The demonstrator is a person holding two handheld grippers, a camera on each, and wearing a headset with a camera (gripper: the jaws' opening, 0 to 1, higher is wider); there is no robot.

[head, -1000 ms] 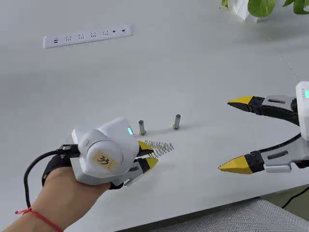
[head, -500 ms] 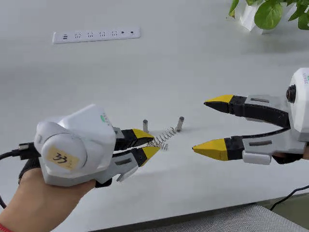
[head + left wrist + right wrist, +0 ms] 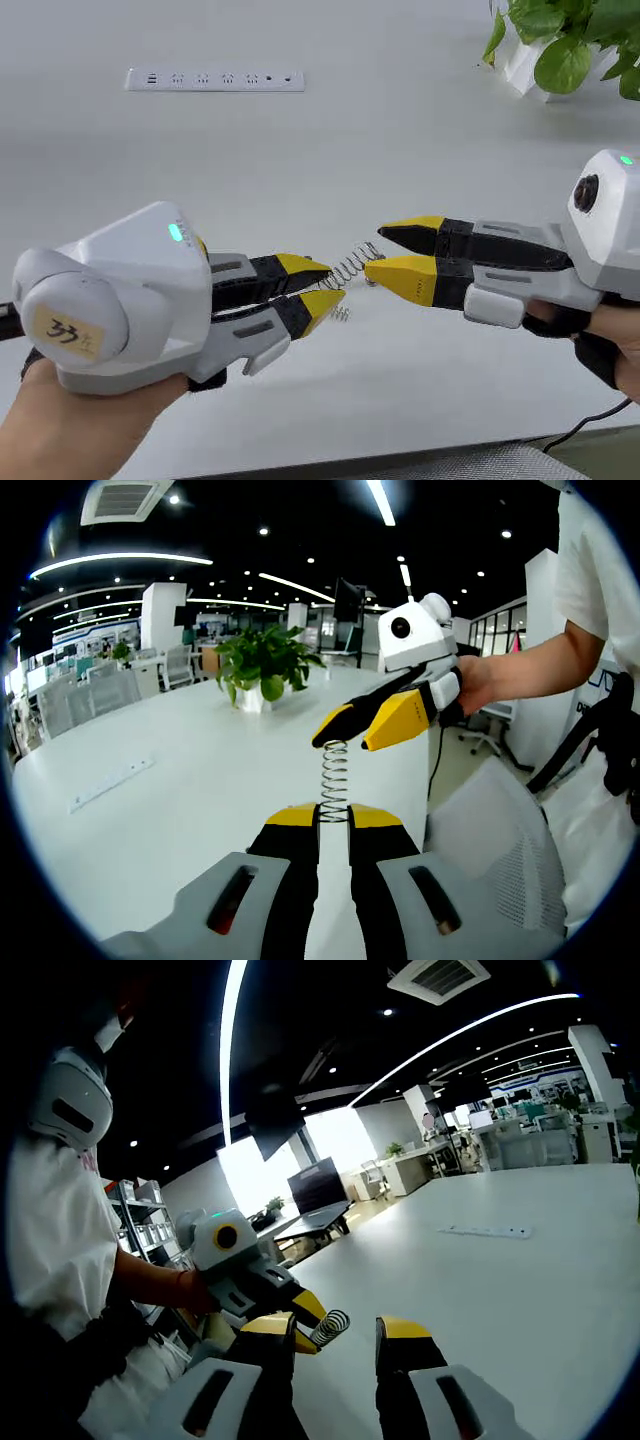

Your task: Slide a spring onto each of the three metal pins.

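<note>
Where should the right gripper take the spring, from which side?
Probably the free end coils of the spring, since the left gripper clamps the other end. Bring the right gripper in end-on, jaws across the coils: the spring points at it.

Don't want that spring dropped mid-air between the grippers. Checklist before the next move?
1. Left gripper hold on the spring: ok, jaws shut on its near end.
2. Right gripper ready: ok, jaws open with the spring's free end between them.
3. Right jaws touching the spring: cannot tell.
4. Spring shape: ok, it runs straight in the left gripper view.
5. Spring off the table: ok, held above it.
6. Position of the pins: cannot tell.
</note>
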